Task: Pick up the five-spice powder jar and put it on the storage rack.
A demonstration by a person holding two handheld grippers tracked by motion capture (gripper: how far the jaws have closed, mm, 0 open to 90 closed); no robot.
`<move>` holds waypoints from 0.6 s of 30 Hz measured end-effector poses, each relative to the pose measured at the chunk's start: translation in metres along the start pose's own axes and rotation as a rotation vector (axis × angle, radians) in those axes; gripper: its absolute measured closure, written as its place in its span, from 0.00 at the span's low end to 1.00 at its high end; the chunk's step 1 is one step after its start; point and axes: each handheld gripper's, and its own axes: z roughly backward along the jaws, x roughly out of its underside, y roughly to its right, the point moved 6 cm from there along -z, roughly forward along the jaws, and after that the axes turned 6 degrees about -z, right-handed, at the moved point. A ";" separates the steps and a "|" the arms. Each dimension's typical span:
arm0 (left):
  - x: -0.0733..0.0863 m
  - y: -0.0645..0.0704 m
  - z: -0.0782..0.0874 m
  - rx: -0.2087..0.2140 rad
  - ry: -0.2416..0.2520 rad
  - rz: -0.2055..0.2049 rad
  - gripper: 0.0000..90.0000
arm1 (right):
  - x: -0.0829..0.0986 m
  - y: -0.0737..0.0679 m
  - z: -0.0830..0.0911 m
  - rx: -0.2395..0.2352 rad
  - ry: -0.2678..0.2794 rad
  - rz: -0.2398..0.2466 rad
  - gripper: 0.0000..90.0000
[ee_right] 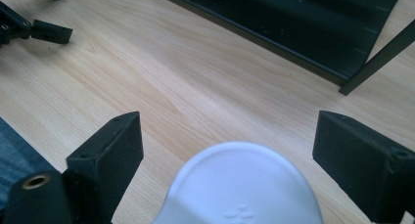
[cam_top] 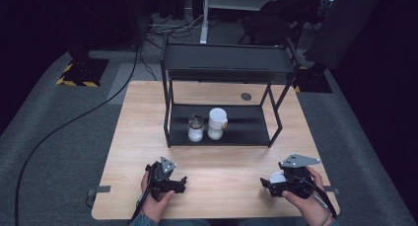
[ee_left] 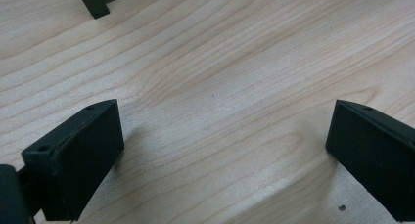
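Note:
A white-lidded container [cam_top: 277, 177] stands near the table's front right. Its white lid [ee_right: 240, 185] sits between the wide-apart jaws of my right gripper [ee_right: 227, 136], with a gap on the left side; on the right I cannot tell whether the jaw touches it. In the high view the right gripper [cam_top: 276, 184] covers most of that container. My left gripper [cam_top: 166, 174] rests at the front left, and its jaws [ee_left: 225, 150] stand open over bare wood. Two jars stand on the lower shelf: a dark-lidded one [cam_top: 195, 128] and a white-lidded one [cam_top: 217, 123].
A black two-tier rack [cam_top: 226, 63] takes up the back half of the wooden table [cam_top: 222, 191]. Its lower shelf [ee_right: 303, 23] and one leg [ee_right: 377, 57] lie just ahead of the right gripper. A rack foot [ee_left: 95, 4] shows ahead of the left gripper.

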 end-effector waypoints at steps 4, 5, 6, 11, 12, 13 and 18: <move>0.000 0.000 0.000 0.000 0.000 0.000 0.01 | 0.006 -0.001 -0.003 0.011 -0.019 0.006 0.13; 0.000 0.000 0.000 0.000 0.000 0.000 0.01 | 0.007 -0.002 -0.004 0.014 -0.022 0.008 0.13; 0.000 0.000 0.000 0.000 0.000 0.000 0.01 | 0.008 -0.002 -0.005 0.019 -0.025 0.011 0.13; 0.000 0.000 0.000 0.000 0.000 0.000 0.01 | 0.015 -0.001 -0.008 0.024 -0.040 0.002 0.13; 0.000 0.000 0.000 0.000 0.000 0.000 0.01 | 0.016 -0.001 -0.009 0.025 -0.043 0.002 0.13; 0.000 0.000 0.000 0.000 0.000 0.000 0.01 | 0.017 -0.001 -0.009 0.028 -0.044 0.002 0.13; 0.000 0.000 0.000 0.000 0.000 0.000 0.01 | 0.023 0.001 -0.012 0.032 -0.059 -0.014 0.13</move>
